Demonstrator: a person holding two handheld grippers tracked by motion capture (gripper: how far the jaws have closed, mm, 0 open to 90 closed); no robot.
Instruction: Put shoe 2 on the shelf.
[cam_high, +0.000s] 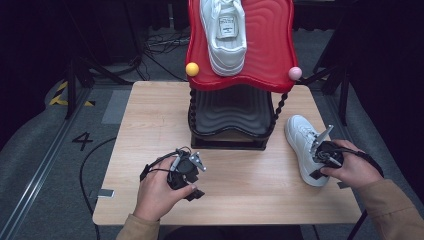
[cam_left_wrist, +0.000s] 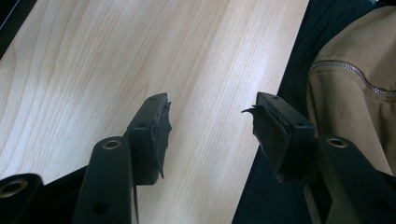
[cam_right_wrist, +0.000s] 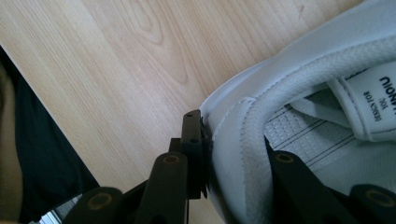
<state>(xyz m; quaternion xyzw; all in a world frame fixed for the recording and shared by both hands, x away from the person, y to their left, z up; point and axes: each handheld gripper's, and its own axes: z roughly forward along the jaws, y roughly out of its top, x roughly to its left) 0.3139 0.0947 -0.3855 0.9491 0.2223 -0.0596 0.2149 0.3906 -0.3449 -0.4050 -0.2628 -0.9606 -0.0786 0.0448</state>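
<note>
My right gripper (cam_high: 320, 159) is pinching the heel collar of the white leather sneaker (cam_high: 301, 145) that lies on the pale wooden table (cam_high: 150, 125), just to the right of the black two-tier shoe rack with the red wavy top shelf (cam_high: 270, 45). In the right gripper view one jaw presses the outside of that padded white collar (cam_right_wrist: 233, 154) and the other sits inside the shoe. A second white sneaker (cam_high: 226, 30) rests on the rack's red shelf. My left gripper (cam_high: 187, 172) rests on the table in front of the rack, to its left, its jaws spread with nothing between them.
</note>
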